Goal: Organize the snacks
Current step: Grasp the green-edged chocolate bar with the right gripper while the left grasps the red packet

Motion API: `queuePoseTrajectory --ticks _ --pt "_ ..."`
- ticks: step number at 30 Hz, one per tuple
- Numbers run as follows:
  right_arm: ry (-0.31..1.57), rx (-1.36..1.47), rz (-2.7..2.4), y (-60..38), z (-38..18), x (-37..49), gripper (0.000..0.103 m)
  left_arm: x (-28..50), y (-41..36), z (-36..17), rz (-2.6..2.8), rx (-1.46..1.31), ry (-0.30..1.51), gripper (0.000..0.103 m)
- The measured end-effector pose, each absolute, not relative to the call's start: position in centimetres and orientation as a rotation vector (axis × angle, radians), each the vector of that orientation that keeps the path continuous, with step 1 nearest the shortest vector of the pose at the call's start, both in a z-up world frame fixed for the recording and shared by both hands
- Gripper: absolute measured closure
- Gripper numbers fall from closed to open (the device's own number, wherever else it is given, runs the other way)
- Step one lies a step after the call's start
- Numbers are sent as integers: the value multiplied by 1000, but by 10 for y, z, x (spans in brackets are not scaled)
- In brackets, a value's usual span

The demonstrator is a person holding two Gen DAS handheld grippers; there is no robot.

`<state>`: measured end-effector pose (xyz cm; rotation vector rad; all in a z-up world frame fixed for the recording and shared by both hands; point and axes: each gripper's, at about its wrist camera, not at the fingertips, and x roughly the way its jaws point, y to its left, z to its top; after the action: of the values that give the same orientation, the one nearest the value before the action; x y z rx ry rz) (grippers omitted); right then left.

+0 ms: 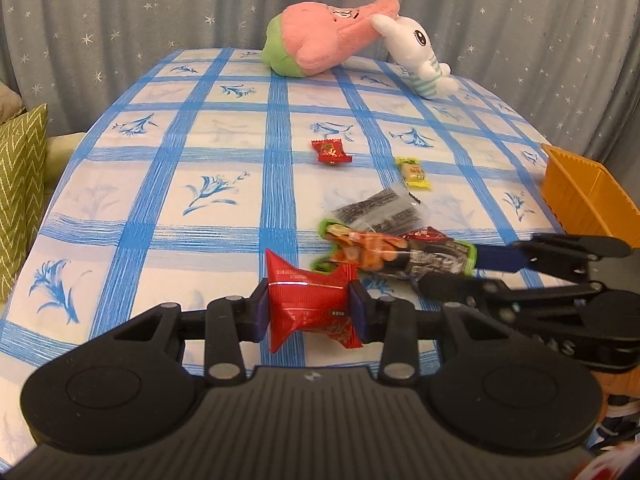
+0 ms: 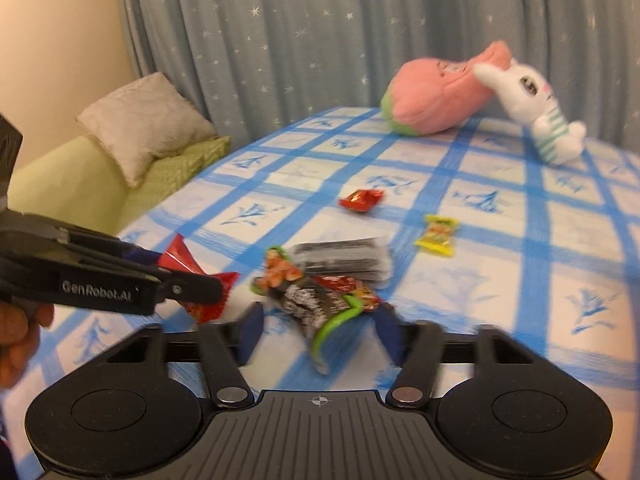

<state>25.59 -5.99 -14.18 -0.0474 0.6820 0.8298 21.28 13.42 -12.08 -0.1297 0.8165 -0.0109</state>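
The left gripper [image 1: 311, 312] clamps a red packet [image 1: 308, 304]. The right gripper [image 2: 320, 330] straddles the green-edged packet [image 2: 320, 312], probably gripping it lengthwise. Beyond lie 2 loose candies; the orange bin [image 1: 588, 196] sits right.

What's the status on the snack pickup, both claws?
Left claw shut on red snack packet. Right claw around green-edged packet, grip unclear. Orange bin waiting at right. Nothing in the way.
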Motion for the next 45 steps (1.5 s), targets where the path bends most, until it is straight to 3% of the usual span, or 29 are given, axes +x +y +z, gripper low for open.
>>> queuePoseTrajectory --ticks 2,3,4,15,19,22,23,24,26,37,41,43,44,45 --pt "700 -15 824 -60 -143 259 73 212 132 -122 -15 -128 820 67" --pt "708 9 820 -63 -143 260 88 212 131 -122 -18 -129 820 67" --pt "720 37 815 -66 -142 261 92 212 129 -122 -23 -130 822 67" --pt "976 424 612 -143 -129 257 98 194 90 -130 -152 -132 858 67" --pt "1030 522 521 -176 -129 241 97 184 79 -127 -185 -155 846 67" --pt "1005 439 482 -187 -122 229 93 177 73 -126 -195 -162 843 67" --pt "993 401 476 -189 -120 224 85 175 71 -126 -196 -164 843 67" --pt "974 355 475 -191 -116 221 65 174 71 -126 -196 -167 843 67" --pt "934 263 467 -192 -113 212 43 173 71 -127 -195 -168 844 67" --pt "663 -253 662 -130 -115 194 43 176 77 -136 -186 -158 855 67" --pt "674 -380 690 -107 -136 213 43 176 79 -137 -193 -161 851 66" --pt "712 -361 687 -107 -144 222 48 175 79 -138 -189 -157 848 64" --pt "734 -348 681 -108 -147 225 60 175 79 -138 -186 -153 850 62" --pt "753 -333 672 -109 -148 226 64 175 79 -139 -182 -148 853 60"
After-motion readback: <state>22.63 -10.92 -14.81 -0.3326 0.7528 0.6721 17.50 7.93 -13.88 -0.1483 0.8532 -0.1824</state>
